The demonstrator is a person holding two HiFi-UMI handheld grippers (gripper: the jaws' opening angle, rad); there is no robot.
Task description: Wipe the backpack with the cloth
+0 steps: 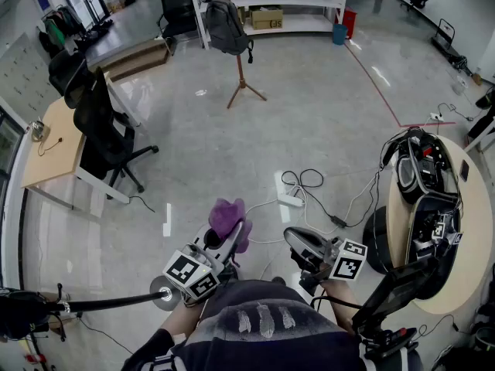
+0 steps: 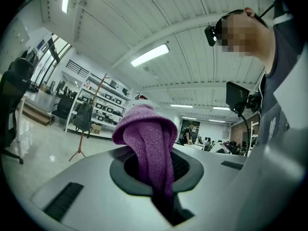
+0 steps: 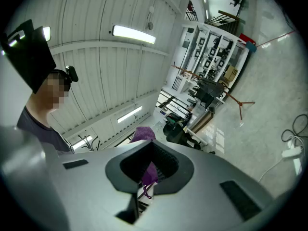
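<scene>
Lower end of the purple knitted cloth (image 2: 144, 134) is hidden inside the left gripper (image 2: 157, 172); far grey backpack (image 1: 227, 26) too small for detail.

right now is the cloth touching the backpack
No, the purple cloth is pinched in the left gripper, while the backpack hangs on its stand far away across the room.

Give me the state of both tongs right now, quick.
Left tongs: closed on the purple cloth.
Right tongs: slightly open, holding nothing.
</scene>
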